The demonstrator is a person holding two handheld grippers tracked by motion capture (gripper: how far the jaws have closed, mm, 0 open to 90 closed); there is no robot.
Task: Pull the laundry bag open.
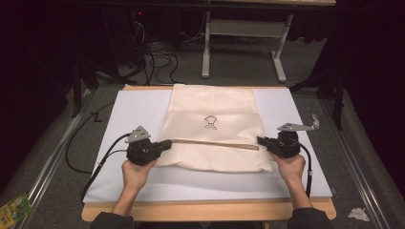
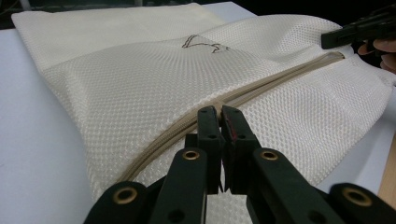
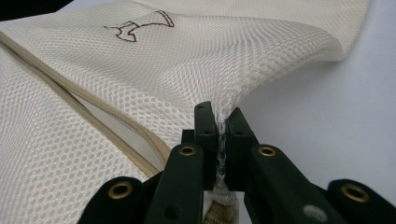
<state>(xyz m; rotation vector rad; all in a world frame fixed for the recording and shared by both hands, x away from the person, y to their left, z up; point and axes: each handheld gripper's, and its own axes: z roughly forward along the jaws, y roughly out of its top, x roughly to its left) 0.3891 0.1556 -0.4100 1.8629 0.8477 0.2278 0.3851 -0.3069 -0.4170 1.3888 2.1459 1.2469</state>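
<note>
Two hands are gripping a cream mesh bag lying on a white board.
The left gripper is pinching at the zipper; its catch is hidden. The right gripper is clamping mesh at the bag's edge.

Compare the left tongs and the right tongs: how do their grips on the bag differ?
The left tongs are closed at the zipper; the right tongs pinch mesh at the bag edge. The mesh bunches between the right tongs but lies flat by the left. Both are shut.
</note>
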